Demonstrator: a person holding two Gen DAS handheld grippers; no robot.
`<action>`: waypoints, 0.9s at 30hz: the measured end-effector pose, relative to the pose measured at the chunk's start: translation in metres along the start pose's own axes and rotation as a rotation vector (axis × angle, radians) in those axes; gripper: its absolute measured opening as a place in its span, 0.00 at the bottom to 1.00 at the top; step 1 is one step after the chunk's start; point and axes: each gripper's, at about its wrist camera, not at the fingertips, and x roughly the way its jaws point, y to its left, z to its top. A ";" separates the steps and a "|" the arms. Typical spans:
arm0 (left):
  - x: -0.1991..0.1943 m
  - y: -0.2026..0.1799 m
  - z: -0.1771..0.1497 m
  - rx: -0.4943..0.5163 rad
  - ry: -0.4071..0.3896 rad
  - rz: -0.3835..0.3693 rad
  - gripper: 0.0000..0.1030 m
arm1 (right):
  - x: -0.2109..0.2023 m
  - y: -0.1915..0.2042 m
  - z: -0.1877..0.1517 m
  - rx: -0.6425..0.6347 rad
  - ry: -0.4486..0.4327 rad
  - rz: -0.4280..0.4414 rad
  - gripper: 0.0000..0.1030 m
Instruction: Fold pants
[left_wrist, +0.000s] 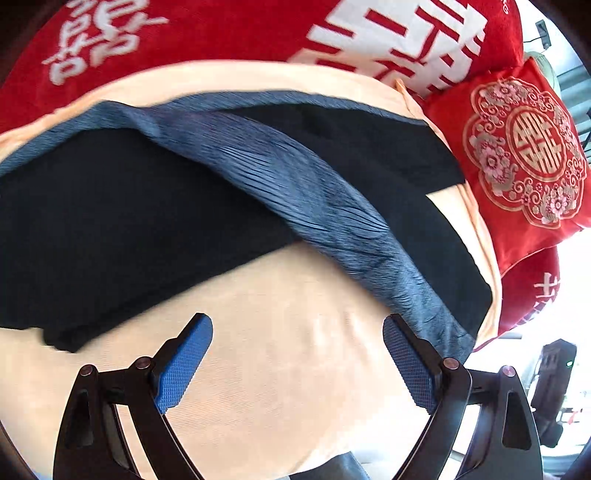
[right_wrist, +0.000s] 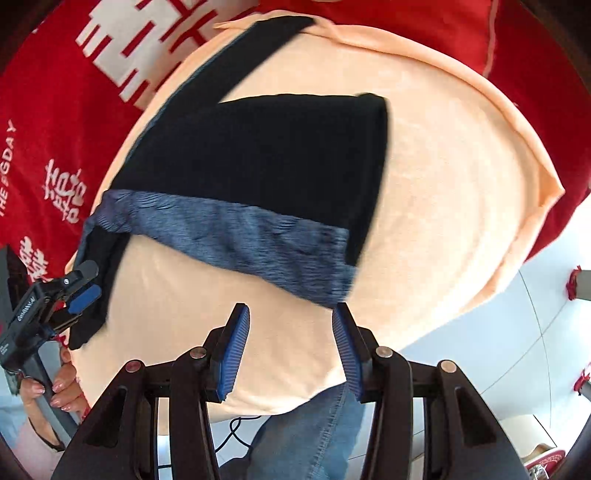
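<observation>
Black pants (left_wrist: 110, 229) with a blue-grey ribbed waistband (left_wrist: 295, 184) lie spread on a peach cloth (left_wrist: 288, 350). My left gripper (left_wrist: 297, 350) is open and empty, just above the cloth near the waistband's lower end. In the right wrist view the pants (right_wrist: 266, 155) lie with the waistband (right_wrist: 236, 240) across the near side and one leg running to the far edge. My right gripper (right_wrist: 291, 343) is open and empty, just short of the waistband's right corner. The left gripper (right_wrist: 86, 284) shows there at the waistband's left end, open.
A red blanket with white characters (left_wrist: 221, 33) lies under and behind the peach cloth. A red embroidered cushion (left_wrist: 524, 155) sits at the right. The person's jeans (right_wrist: 314, 435) and a white floor (right_wrist: 498, 350) show below the cloth's near edge.
</observation>
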 end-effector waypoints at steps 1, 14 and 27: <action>0.006 -0.002 0.001 -0.003 0.007 -0.001 0.91 | 0.000 -0.005 0.001 0.001 0.001 -0.003 0.49; 0.064 -0.044 0.021 -0.070 0.043 -0.082 0.91 | 0.020 -0.004 0.039 -0.088 0.123 0.189 0.28; 0.055 -0.036 0.048 -0.205 0.000 -0.224 0.17 | -0.018 0.036 0.102 -0.188 0.193 0.391 0.03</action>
